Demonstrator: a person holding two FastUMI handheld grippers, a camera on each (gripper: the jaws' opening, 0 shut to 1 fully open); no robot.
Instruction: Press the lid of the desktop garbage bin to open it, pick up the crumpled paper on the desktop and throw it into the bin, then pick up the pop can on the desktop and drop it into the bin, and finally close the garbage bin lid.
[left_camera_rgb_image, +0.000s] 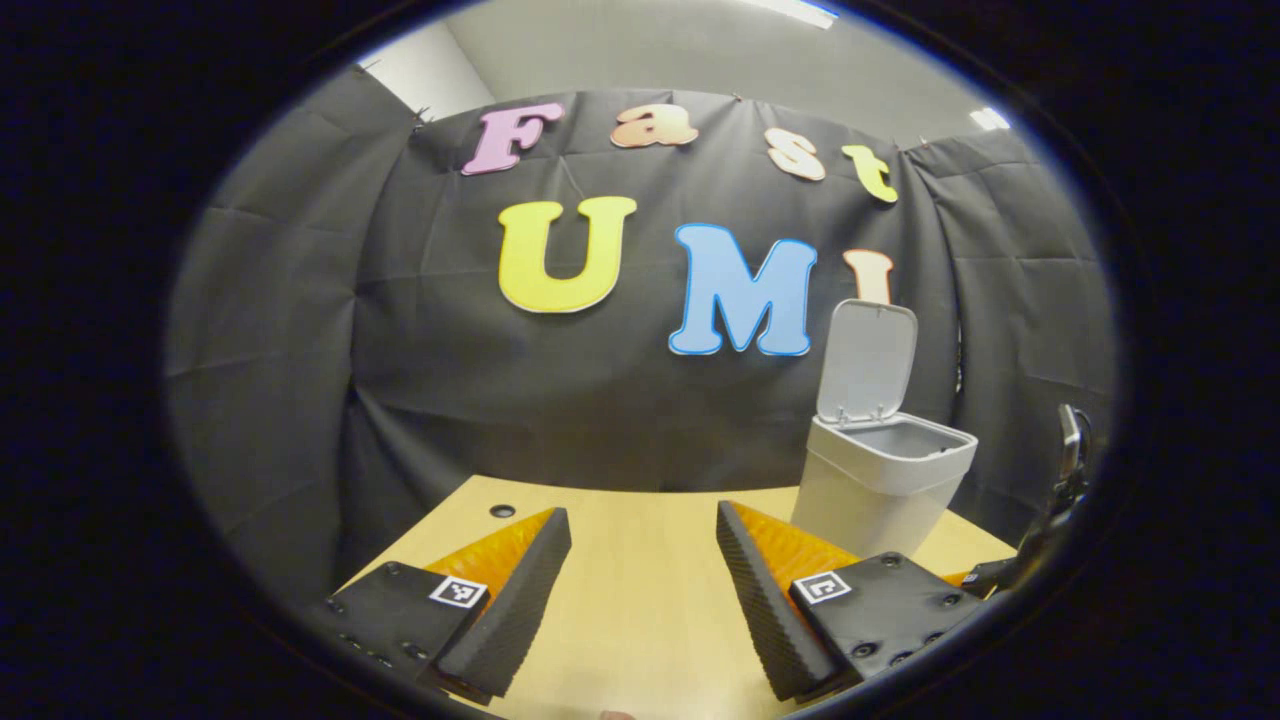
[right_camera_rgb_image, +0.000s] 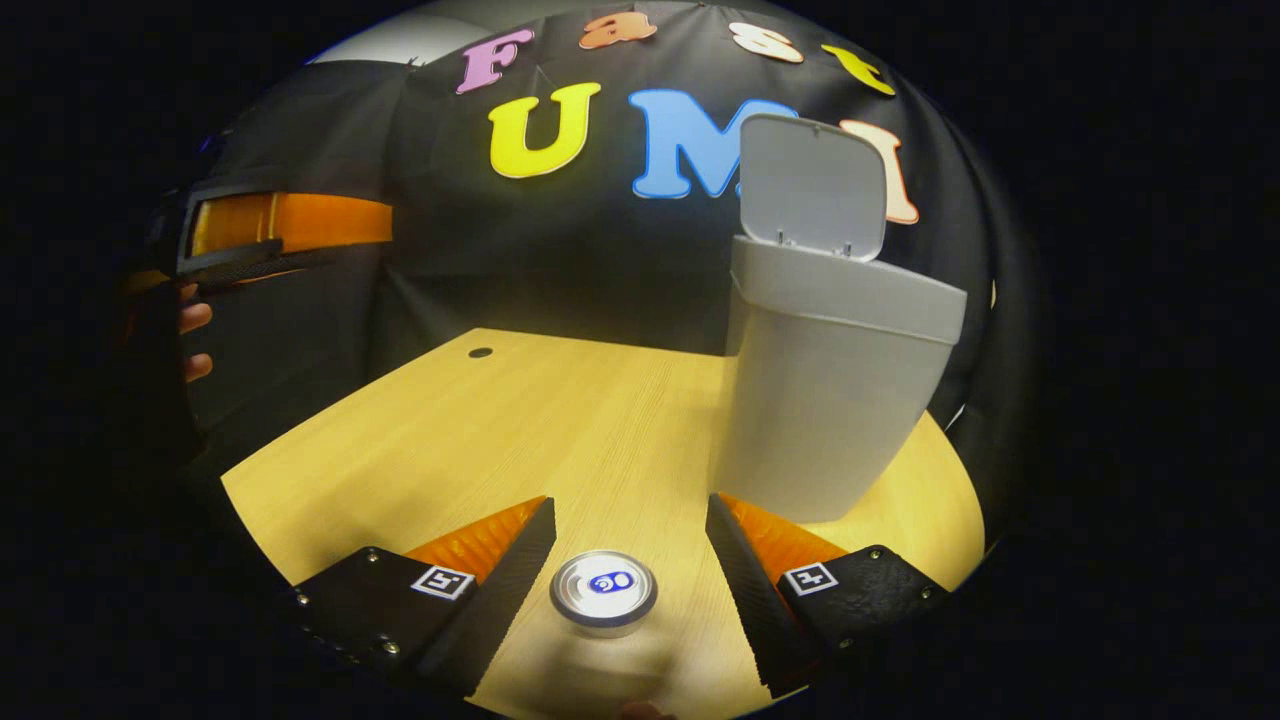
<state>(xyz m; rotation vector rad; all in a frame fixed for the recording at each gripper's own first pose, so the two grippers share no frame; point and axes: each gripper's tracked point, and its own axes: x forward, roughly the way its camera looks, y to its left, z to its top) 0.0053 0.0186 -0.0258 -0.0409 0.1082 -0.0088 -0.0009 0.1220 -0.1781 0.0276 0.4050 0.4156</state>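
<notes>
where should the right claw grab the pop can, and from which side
Grip the pop can across its round side wall, coming straight down from above. It stands upright on the table, top facing the camera, already centred between the open right claw fingers.

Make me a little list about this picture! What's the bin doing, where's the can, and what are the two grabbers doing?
bin: garbage bin upright on the wooden table
lid: lid flipped up, bin open
can: pop can standing on the table, between the right gripper's fingers
right gripper: right gripper open, not squeezing the can
left gripper: left gripper open, holding nothing
</notes>
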